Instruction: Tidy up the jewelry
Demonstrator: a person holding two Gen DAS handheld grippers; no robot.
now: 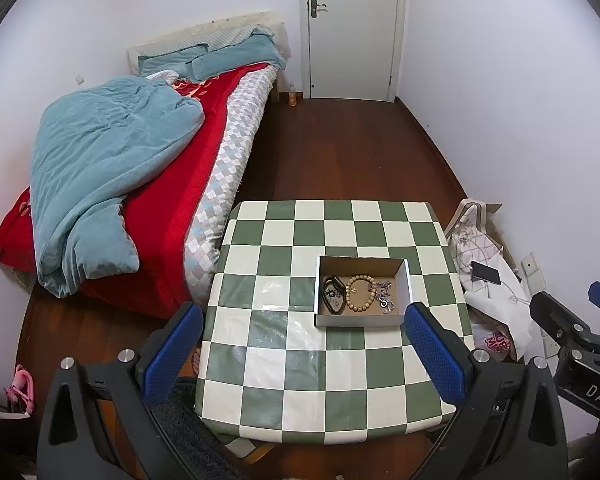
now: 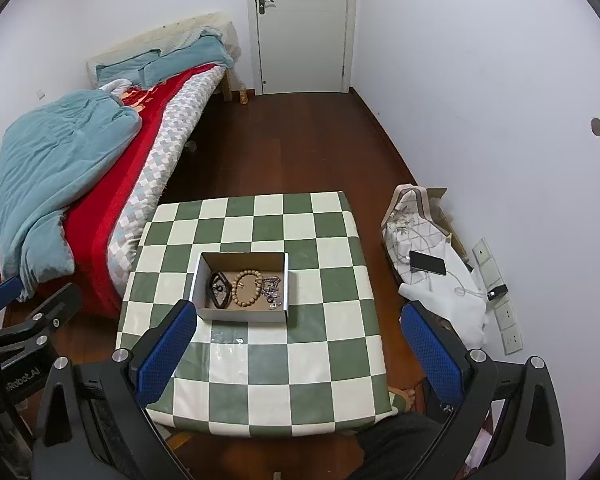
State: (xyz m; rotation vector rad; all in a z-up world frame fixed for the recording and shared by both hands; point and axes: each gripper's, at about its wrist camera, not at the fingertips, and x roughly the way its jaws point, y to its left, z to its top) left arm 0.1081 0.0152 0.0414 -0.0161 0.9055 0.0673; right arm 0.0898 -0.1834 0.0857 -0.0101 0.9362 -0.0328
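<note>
A small open cardboard box [image 1: 406, 280] [image 2: 198, 276] sits on the green-and-white checked table [image 1: 284, 360] [image 2: 332, 340]. Inside lie a black bracelet [image 1: 333, 296] [image 2: 220, 289], a wooden bead bracelet [image 1: 361, 293] [image 2: 247, 289] and a silver chain piece [image 1: 385, 294] [image 2: 272, 290]. My left gripper [image 1: 304, 344] is open and empty, held high above the table's near side. My right gripper [image 2: 300, 340] is also open and empty, high above the table in front of the box. The right gripper's body shows at the left view's right edge [image 1: 572, 336].
A bed [image 1: 148, 200] with a blue duvet and red blanket stands left of the table. A white cloth pile with a phone [image 2: 428, 263] and a wall socket strip lie on the floor to the right. A closed white door [image 1: 352, 28] is at the back.
</note>
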